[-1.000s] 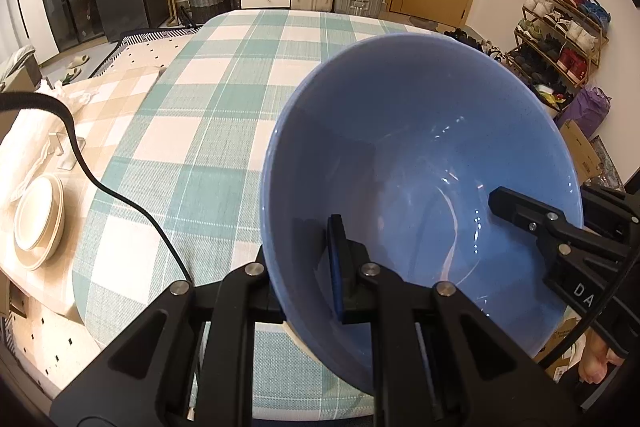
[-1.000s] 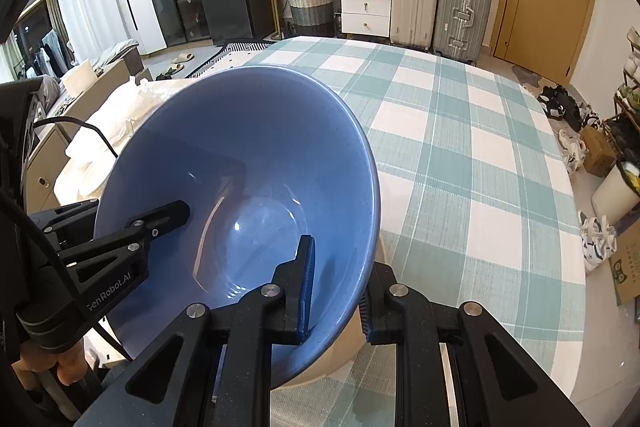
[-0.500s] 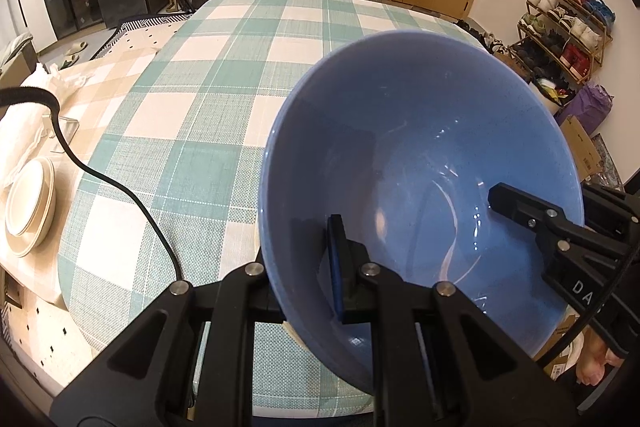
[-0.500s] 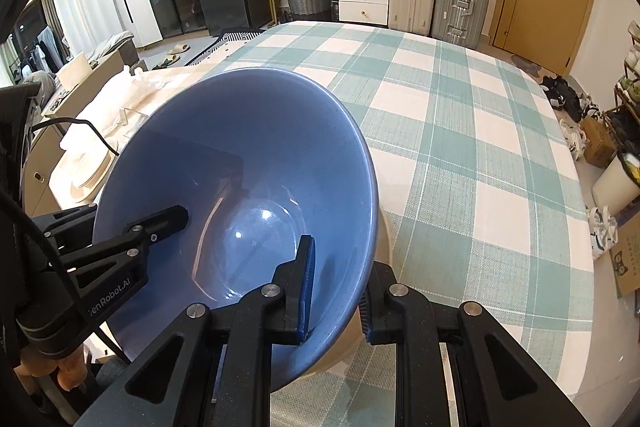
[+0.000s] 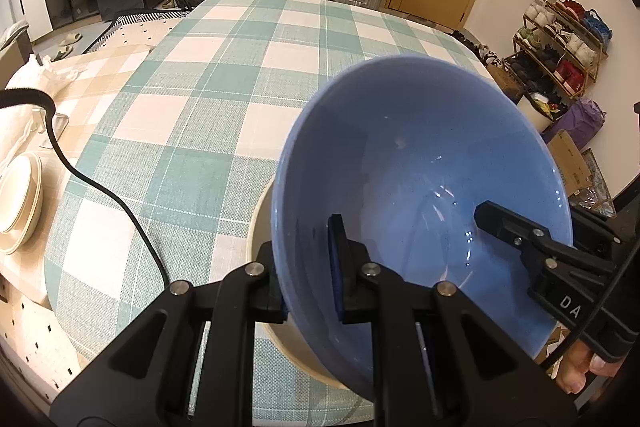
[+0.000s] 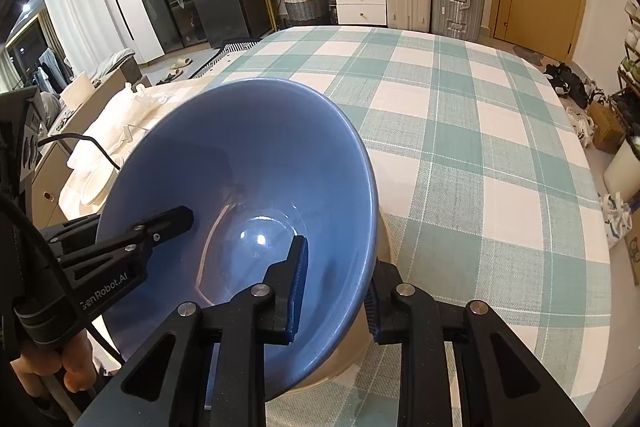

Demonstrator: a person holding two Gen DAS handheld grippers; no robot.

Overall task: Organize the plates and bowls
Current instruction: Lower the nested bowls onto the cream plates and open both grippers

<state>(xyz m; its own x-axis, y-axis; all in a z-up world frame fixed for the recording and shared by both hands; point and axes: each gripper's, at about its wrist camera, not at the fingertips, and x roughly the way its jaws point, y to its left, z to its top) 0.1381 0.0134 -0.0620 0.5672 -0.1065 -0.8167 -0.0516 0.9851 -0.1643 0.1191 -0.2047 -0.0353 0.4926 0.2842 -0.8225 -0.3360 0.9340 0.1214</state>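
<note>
A large blue bowl point(image 5: 420, 163) point(image 6: 248, 163) is held by both grippers over a cream bowl point(image 5: 260, 227) point(image 6: 348, 359) on the checked tablecloth. My left gripper point(image 5: 308, 267) is shut on the blue bowl's left rim, one finger inside and one outside. My right gripper point(image 6: 336, 283) straddles the right rim with its jaws spread wider and a gap at the outer pad. The blue bowl sits low, nested into the cream bowl. Each gripper shows in the other's view, the right point(image 5: 520, 239) and the left point(image 6: 152, 231).
The table point(image 5: 224, 75) carries a teal and white checked cloth. A stack of cream plates point(image 5: 16, 203) lies on a beige cloth to the left. A black cable point(image 5: 100, 187) crosses the table's left side. Suitcases, drawers and a shoe rack stand beyond.
The blue bowl has come down onto the cream bowl, which now shows beneath it. My right gripper's jaws have spread apart on the rim.
</note>
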